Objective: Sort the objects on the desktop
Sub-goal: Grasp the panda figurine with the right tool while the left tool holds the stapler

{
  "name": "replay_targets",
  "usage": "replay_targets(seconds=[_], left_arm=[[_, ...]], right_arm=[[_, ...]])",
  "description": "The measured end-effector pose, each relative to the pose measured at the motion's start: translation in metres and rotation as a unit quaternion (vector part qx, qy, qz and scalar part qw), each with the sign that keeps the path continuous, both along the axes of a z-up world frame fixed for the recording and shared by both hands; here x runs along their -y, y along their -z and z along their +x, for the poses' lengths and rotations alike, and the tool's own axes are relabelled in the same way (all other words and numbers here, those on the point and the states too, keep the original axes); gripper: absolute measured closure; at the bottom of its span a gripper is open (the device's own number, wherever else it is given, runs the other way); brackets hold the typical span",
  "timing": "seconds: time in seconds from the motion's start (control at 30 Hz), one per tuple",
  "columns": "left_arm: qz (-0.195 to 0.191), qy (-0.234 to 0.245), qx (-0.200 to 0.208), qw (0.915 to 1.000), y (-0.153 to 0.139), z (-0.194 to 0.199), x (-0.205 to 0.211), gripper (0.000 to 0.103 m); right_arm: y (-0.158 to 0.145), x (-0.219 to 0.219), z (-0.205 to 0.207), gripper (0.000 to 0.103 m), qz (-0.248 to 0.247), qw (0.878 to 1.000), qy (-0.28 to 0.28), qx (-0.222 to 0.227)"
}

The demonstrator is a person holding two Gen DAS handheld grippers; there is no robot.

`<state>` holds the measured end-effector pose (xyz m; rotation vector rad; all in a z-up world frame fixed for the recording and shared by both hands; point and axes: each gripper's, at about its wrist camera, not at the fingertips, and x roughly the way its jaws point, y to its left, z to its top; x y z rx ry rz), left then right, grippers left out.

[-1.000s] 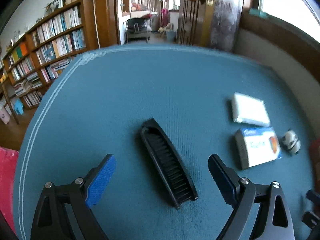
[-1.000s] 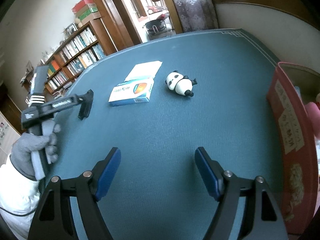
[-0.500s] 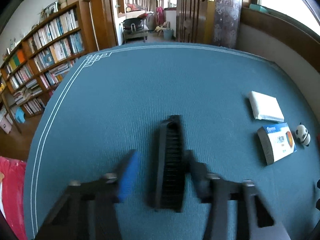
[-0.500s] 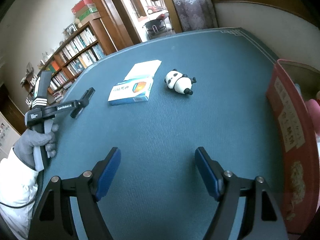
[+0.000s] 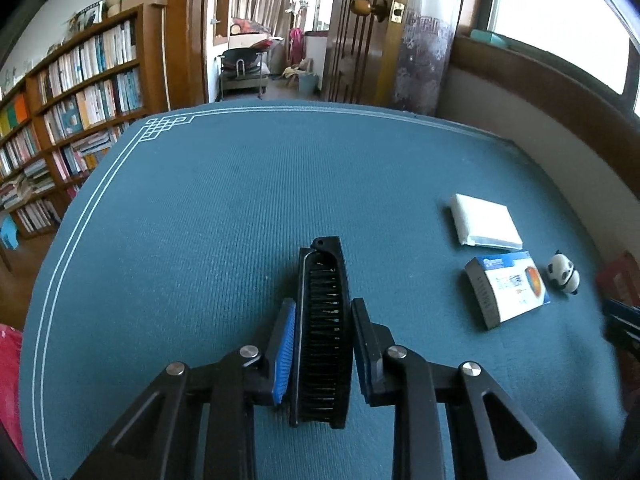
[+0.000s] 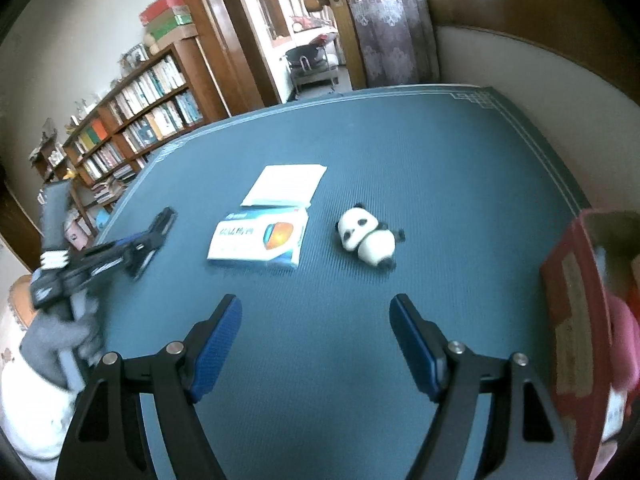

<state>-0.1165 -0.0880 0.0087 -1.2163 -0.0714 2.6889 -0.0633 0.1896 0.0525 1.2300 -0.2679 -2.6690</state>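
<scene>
A: Between the left tongs (image 5: 323, 354) sits the comb (image 5: 324, 328), long and black, on the blue desk (image 5: 200, 220); the jaws are closing on its two long sides, pads at its flanks

B: How will it handle?

A: Stiff plastic, light I'd judge, teeth up. Mid-length across the narrow width looks the right hold; nearer an end it might swing

B: And the right tongs (image 6: 316, 344)?

A: Spread wide, nothing between them, hanging over bare desk short of the panda (image 6: 370, 240)

B: Count for me

A: One comb, one panda lying on its side, one printed box (image 6: 258, 242), one white pad (image 6: 286, 186) just behind that box, one red box (image 6: 580, 320) at the right edge. Two tongs

B: Any risk?

A: Smooth sides could slip; the panda looks rounded, may roll
</scene>
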Motion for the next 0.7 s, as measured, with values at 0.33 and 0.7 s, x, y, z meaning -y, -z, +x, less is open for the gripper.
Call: replay_targets(seconds=[0.33, 0.7], left_arm=[[0.008, 0.023, -0.002, 0.9997, -0.002, 0.006, -0.009, 0.075], [0.016, 0.035, -0.011, 0.9992, -0.016, 0.013, -0.021, 0.075]], right_arm=[[0.028, -0.005, -0.059, 0.044, 0.064, 0.997, 0.034, 0.023], [0.017, -0.009, -0.031, 0.049, 0.054, 0.998, 0.030, -0.002]])
